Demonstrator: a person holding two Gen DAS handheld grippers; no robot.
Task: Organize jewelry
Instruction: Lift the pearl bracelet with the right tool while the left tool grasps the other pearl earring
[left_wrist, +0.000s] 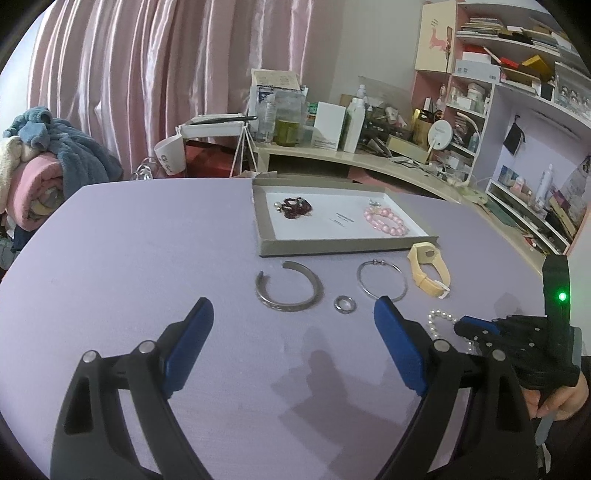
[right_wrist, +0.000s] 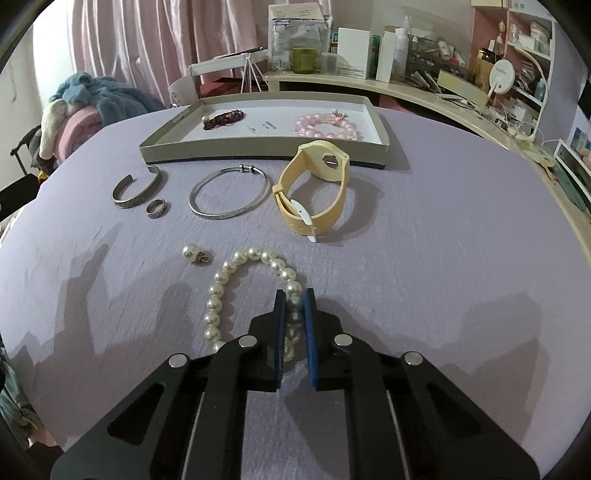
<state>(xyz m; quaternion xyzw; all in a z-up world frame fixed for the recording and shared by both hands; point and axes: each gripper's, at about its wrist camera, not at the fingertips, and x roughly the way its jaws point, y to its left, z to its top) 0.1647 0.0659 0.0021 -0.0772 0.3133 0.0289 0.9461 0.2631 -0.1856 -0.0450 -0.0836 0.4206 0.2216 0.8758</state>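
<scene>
My right gripper (right_wrist: 294, 301) is shut on the white pearl bracelet (right_wrist: 225, 275), which lies on the purple table; it also shows in the left wrist view (left_wrist: 437, 320). My left gripper (left_wrist: 293, 312) is open and empty above the table, short of the silver cuff (left_wrist: 289, 291), small ring (left_wrist: 344, 305) and thin silver bangle (left_wrist: 382, 278). A yellow watch (right_wrist: 314, 184) stands by the grey tray (right_wrist: 258, 153), which holds a dark red bracelet (right_wrist: 223, 119) and a pink bead bracelet (right_wrist: 327, 125). A loose pearl charm (right_wrist: 195, 254) lies left of the pearl bracelet.
A cluttered desk (left_wrist: 369, 162) and shelves (left_wrist: 517, 74) stand behind the table. A pile of blankets (left_wrist: 40, 166) sits at the left. My right gripper's body (left_wrist: 517, 343) shows at the right of the left wrist view.
</scene>
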